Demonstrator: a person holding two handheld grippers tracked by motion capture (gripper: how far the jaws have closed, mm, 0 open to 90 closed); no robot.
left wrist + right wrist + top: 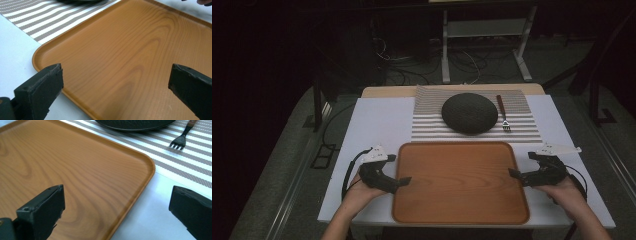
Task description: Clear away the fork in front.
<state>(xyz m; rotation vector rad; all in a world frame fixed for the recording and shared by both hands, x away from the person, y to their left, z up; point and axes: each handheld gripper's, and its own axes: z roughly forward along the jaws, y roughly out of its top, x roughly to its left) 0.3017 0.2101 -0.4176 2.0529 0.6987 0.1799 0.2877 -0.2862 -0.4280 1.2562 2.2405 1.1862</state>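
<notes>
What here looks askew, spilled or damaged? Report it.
Nothing stands out. The wooden tray lies square on the table, bare. The dark plate and fork sit tidily on the striped placemat. No spills or damage show.
</notes>
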